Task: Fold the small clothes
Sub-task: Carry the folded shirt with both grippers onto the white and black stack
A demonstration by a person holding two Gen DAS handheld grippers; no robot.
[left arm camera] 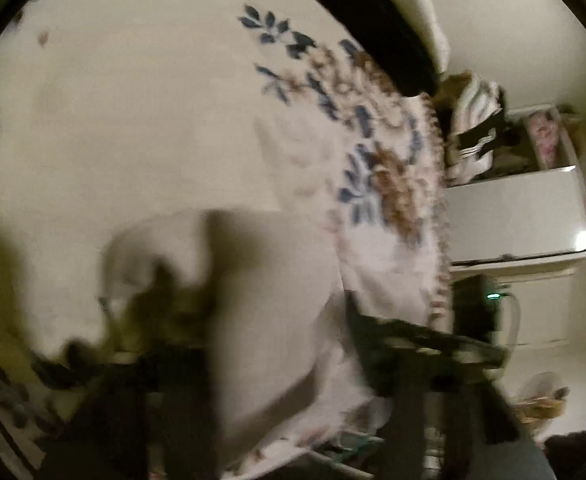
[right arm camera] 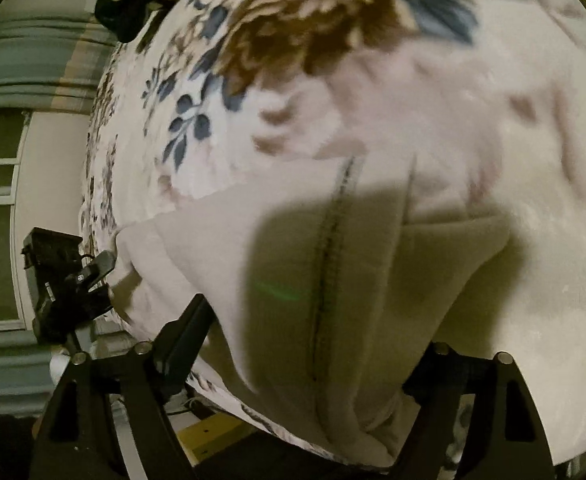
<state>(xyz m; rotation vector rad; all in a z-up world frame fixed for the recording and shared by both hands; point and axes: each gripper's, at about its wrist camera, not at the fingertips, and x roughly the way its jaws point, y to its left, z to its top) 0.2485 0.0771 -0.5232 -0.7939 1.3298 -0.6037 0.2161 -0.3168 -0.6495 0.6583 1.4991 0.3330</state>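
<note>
A small white garment (right arm camera: 333,264) with a dark stitched seam lies on a cream blanket printed with blue and brown flowers (right arm camera: 301,40). In the right wrist view it fills the space between my right gripper's fingers (right arm camera: 181,336), which stand wide apart around it; the right gripper (right arm camera: 305,360) is open. In the blurred left wrist view the same white garment (left arm camera: 265,292) lies between the left gripper's dark fingers (left arm camera: 413,340). The left gripper (left arm camera: 285,344) looks spread, but motion blur hides whether it pinches cloth. The left gripper's body (right arm camera: 61,280) shows at the garment's left edge.
The floral blanket (left arm camera: 173,100) covers the bed. Past its fringed edge stand a white box with piled clothes (left arm camera: 513,200), a dark folded item (left arm camera: 373,20) and a window with grey curtains (right arm camera: 13,120).
</note>
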